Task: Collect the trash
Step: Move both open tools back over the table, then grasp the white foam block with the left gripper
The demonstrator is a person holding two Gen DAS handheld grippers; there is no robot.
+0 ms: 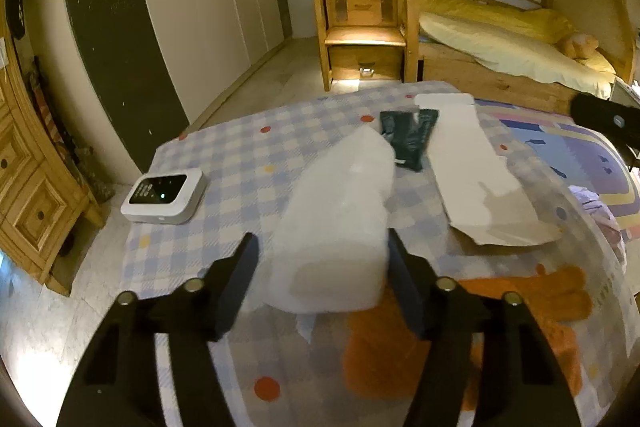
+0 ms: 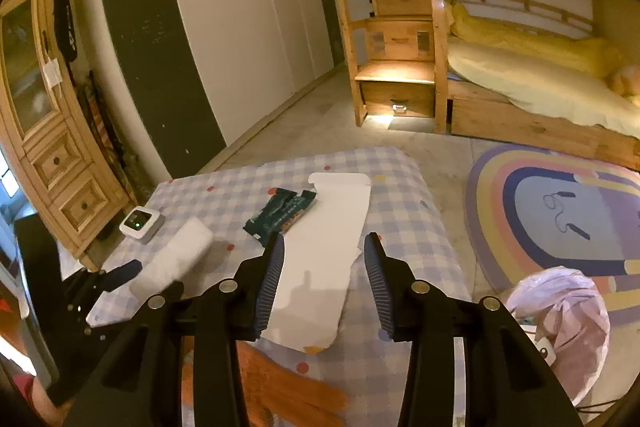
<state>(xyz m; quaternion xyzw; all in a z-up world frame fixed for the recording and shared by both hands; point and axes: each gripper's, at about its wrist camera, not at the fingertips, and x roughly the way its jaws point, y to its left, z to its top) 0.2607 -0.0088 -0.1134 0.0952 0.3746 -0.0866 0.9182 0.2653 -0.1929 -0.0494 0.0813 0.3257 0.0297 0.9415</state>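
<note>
A white plastic packet (image 1: 340, 223) lies on the checked table (image 1: 240, 163); it also shows in the right wrist view (image 2: 176, 255). My left gripper (image 1: 320, 255) is open, its jaws on either side of the packet's near end; whether they touch it I cannot tell. A flattened white cardboard piece (image 1: 468, 171) (image 2: 320, 251) and a dark green wrapper (image 1: 408, 139) (image 2: 284, 213) lie further back. My right gripper (image 2: 324, 251) is open and empty, hovering above the cardboard. The left gripper (image 2: 116, 277) shows at the left of the right wrist view.
A white device with a green light (image 1: 164, 195) (image 2: 140, 221) sits at the table's left edge. An orange glove (image 1: 472, 331) lies on the near side. A pink trash bag (image 2: 568, 323) stands on the floor to the right, by a rainbow rug (image 2: 560, 211).
</note>
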